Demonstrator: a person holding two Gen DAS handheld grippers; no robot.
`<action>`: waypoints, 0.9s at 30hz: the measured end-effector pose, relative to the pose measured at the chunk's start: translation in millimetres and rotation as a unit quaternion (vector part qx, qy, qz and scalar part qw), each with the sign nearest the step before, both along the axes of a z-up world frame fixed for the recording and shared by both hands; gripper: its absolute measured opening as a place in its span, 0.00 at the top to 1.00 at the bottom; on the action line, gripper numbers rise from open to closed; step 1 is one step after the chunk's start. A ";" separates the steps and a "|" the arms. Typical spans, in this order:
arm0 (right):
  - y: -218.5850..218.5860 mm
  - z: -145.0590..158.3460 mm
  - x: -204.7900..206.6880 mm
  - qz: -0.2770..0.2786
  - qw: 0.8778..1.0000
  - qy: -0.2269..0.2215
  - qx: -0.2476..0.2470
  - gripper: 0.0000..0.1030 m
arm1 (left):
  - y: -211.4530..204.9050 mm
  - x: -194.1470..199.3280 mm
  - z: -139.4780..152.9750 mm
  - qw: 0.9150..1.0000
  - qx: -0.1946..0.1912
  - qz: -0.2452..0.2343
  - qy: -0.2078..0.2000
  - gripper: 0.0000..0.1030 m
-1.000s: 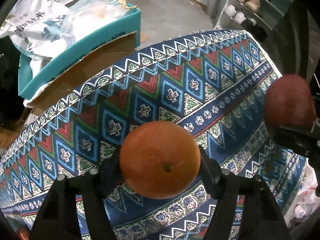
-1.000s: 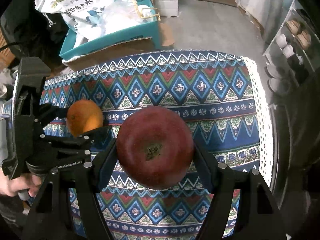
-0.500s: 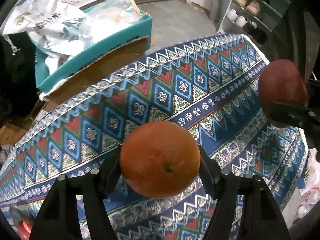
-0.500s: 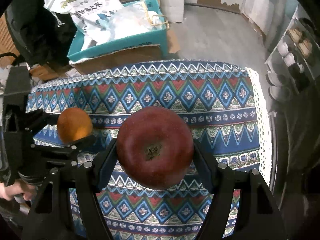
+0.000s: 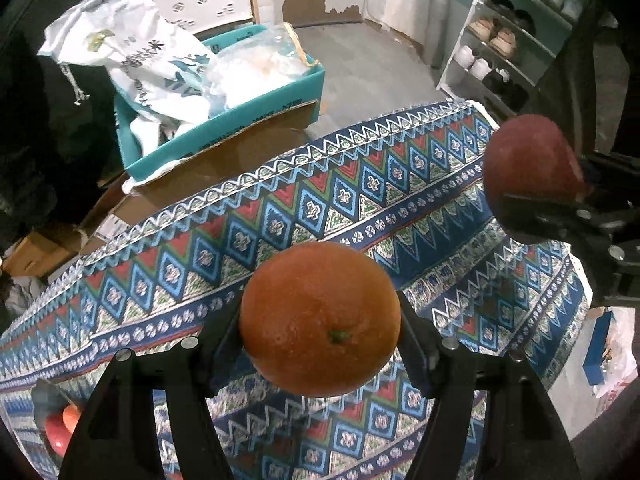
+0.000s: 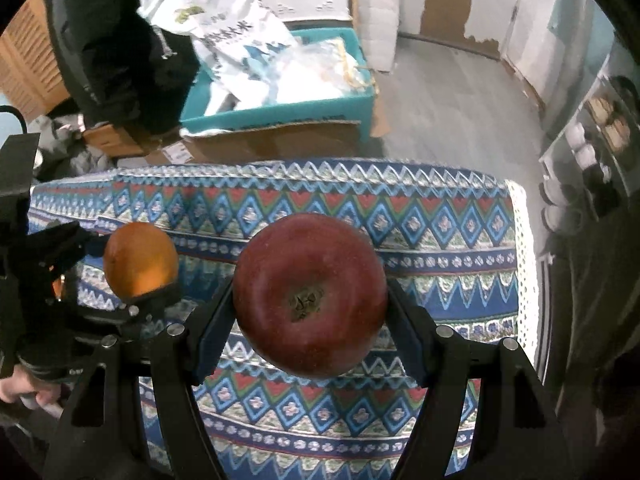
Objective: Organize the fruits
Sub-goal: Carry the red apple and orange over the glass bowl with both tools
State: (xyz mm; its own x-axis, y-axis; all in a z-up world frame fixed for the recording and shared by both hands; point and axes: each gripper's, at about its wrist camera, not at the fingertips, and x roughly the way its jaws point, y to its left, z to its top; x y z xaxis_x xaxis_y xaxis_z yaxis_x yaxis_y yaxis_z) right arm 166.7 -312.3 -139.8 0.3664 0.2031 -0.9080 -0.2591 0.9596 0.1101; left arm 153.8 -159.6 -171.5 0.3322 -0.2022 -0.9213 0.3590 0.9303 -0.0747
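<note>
My left gripper (image 5: 320,340) is shut on an orange (image 5: 320,318) and holds it above the patterned tablecloth (image 5: 280,216). The orange also shows in the right wrist view (image 6: 140,260), at the left. My right gripper (image 6: 310,320) is shut on a dark red apple (image 6: 310,294), also held above the cloth. The apple shows in the left wrist view (image 5: 528,170), at the right. More fruit (image 5: 60,428), red and orange, lies at the table's near left edge, mostly hidden.
Behind the table stands a teal box (image 5: 224,128) with white bags (image 5: 140,56) on cardboard cartons (image 6: 280,144). A shoe shelf (image 5: 512,40) stands at the right. A white bag with a blue box (image 5: 604,348) lies on the floor right of the table.
Both grippers have risen and pulled back from the table, each still holding its fruit. More of the room and floor now shows, and fruit appears at the table's near left edge.
</note>
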 end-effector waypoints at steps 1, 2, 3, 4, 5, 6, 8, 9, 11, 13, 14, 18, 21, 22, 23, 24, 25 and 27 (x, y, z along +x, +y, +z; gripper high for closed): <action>4.8 3.8 -1.0 0.004 1.000 -0.002 0.002 0.30 | 2.3 -2.9 3.3 1.000 -0.001 0.000 -0.001 0.32; 8.4 6.6 -1.5 0.007 1.000 -0.004 0.003 0.30 | 5.1 -5.7 7.1 1.000 -0.002 0.000 -0.001 0.32; 13.6 10.5 -2.5 0.012 1.000 -0.007 0.005 0.30 | 9.1 -8.7 11.7 1.000 -0.003 0.001 -0.002 0.32; 17.9 14.0 -4.1 0.016 1.000 -0.010 0.005 0.30 | 11.6 -10.9 13.8 1.000 -0.004 0.003 -0.003 0.32; 22.3 17.5 -5.6 0.020 1.000 -0.013 0.006 0.30 | 16.2 -13.5 18.0 1.000 -0.006 0.005 -0.004 0.32; 26.0 20.7 -7.7 0.024 1.000 -0.016 0.007 0.30 | 19.7 -15.6 21.5 1.000 -0.008 0.007 -0.005 0.32; 33.2 26.8 -12.3 0.032 0.999 -0.020 0.009 0.30 | 29.4 -21.2 30.1 1.000 -0.011 0.011 -0.009 0.32; 37.7 30.4 -14.9 0.037 0.999 -0.022 0.011 0.30 | 32.1 -23.4 32.6 1.000 -0.011 0.012 -0.011 0.32; 45.4 36.6 -20.1 0.045 0.999 -0.025 0.015 0.30 | 42.8 -29.1 39.3 1.000 -0.014 0.016 -0.013 0.32; 53.8 42.8 -25.2 0.053 0.998 -0.027 0.020 0.30 | 52.1 -34.1 43.9 1.000 -0.011 0.020 -0.014 0.32; 59.5 47.5 -29.0 0.059 0.998 -0.032 0.022 0.30 | 57.9 -36.6 46.2 1.000 -0.009 0.023 -0.014 0.32; 78.8 64.5 -40.8 0.078 0.996 -0.046 0.023 0.30 | 80.2 -47.5 55.0 0.999 -0.011 0.034 -0.011 0.32; 93.0 75.9 -47.4 0.091 0.994 -0.053 0.030 0.30 | 99.4 -58.2 65.6 0.999 -0.017 0.043 -0.016 0.32; 97.8 79.2 -49.2 0.096 0.993 -0.055 0.032 0.30 | 105.3 -61.5 69.6 0.999 -0.020 0.045 -0.017 0.32; 103.6 82.4 -51.2 0.102 0.993 -0.058 0.034 0.30 | 112.9 -66.1 75.0 0.998 -0.021 0.049 -0.019 0.32; 109.2 85.1 -53.1 0.107 0.992 -0.060 0.036 0.30 | 116.1 -69.3 78.4 0.998 -0.022 0.052 -0.020 0.32; 112.1 86.8 -54.4 0.109 0.991 -0.061 0.037 0.30 | 121.6 -72.9 82.5 0.998 -0.024 0.055 -0.022 0.32; 123.0 90.2 -58.0 0.118 0.990 -0.063 0.038 0.30 | 132.6 -79.4 89.9 0.998 -0.031 0.058 -0.025 0.32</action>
State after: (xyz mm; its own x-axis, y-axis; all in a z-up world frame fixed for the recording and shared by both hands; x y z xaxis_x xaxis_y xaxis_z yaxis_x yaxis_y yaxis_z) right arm 108.6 -189.3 -49.6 0.4106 0.3626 -0.8366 -0.4921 0.8605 0.1315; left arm 74.3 -27.0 -81.7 0.4008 -0.2154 -0.8905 0.2548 0.9598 -0.1174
